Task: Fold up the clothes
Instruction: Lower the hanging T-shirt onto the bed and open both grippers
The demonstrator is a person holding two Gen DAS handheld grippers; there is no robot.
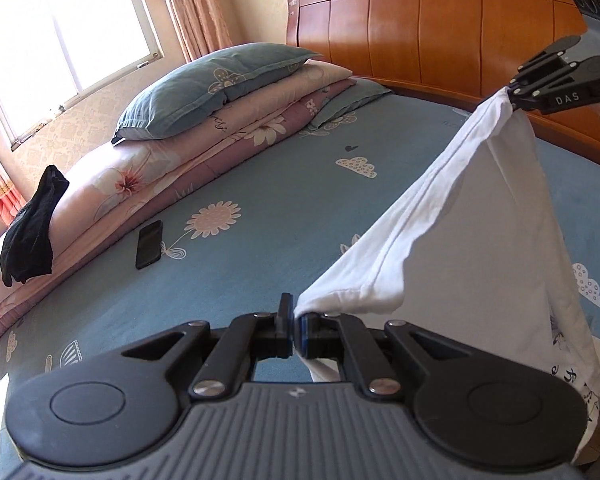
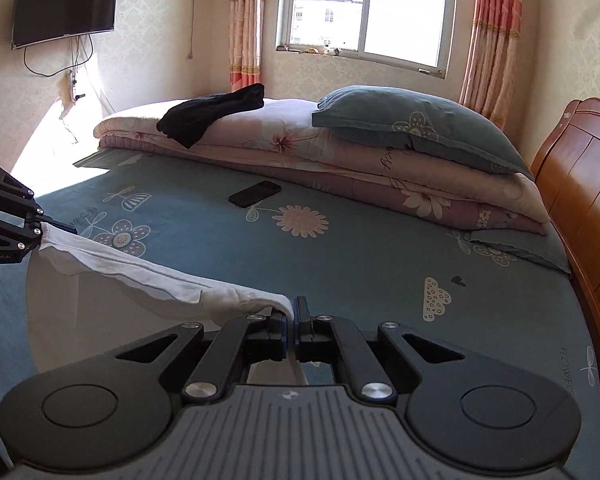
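Left wrist view: the left gripper (image 1: 293, 330) sits at six o'clock, its fingers pressed together on one corner of a white garment (image 1: 460, 220). The cloth stretches up toward two o'clock, where the right gripper (image 1: 514, 90) pinches the other corner; the rest hangs between them above the blue floral bedsheet (image 1: 260, 184). A black phone (image 1: 149, 244) lies at nine o'clock, beside a folded pink quilt (image 1: 140, 176) carrying a teal pillow (image 1: 212, 88) and a black garment (image 1: 30, 232).

Right wrist view: the right gripper (image 2: 292, 330) at six o'clock clamps the white garment (image 2: 140, 272), which runs to the left gripper (image 2: 40, 232) at nine o'clock, fingers closed on the cloth. The phone (image 2: 255, 193) lies at twelve o'clock on the sheet (image 2: 360, 248).
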